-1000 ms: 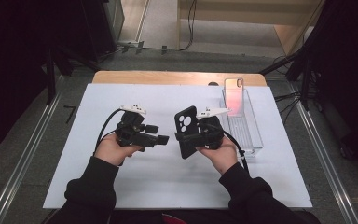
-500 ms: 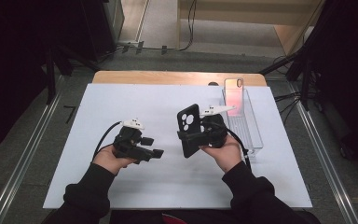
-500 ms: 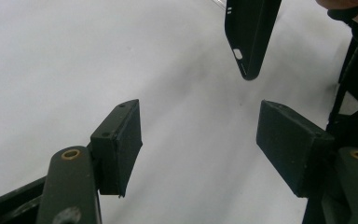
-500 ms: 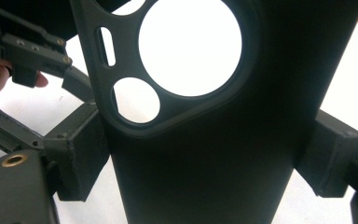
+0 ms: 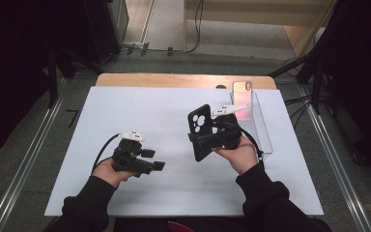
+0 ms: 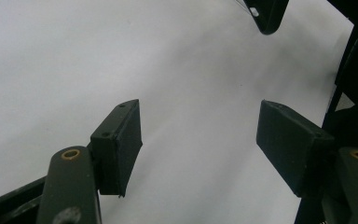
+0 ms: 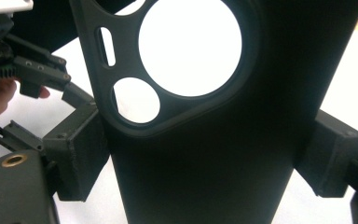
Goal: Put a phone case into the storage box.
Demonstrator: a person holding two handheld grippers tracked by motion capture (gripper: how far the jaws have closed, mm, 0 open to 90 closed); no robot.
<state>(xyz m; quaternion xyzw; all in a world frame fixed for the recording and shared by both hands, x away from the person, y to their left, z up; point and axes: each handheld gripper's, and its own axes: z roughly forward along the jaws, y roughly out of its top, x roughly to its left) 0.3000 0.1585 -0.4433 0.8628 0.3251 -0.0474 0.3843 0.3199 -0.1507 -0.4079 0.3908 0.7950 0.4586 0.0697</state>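
Note:
A black phone case (image 5: pixel 200 128) with round camera cut-outs stands upright above the middle of the table, and my right gripper (image 5: pixel 206 141) is shut on its sides. In the right gripper view the case (image 7: pixel 205 140) sits between both pads (image 7: pixel 81 154), pressed from left and right. My left gripper (image 5: pixel 155 166) lies low over the white sheet at the near left, pointing right, apart from the case. Its jaws (image 6: pixel 200 126) stand open over bare white sheet, with a corner of the case (image 6: pixel 268 14) far off at the top.
A white sheet (image 5: pixel 149 111) covers the table, with a wooden edge (image 5: pixel 174 79) at the back. A clear tray (image 5: pixel 263 130) stands at the right, and a phone (image 5: pixel 242 89) leans upright at its far end. A metal rail (image 5: pixel 24 164) runs along each side of the table.
My left gripper has dropped and drawn back to the near left, away from the case. The right gripper holds the case in about the same spot.

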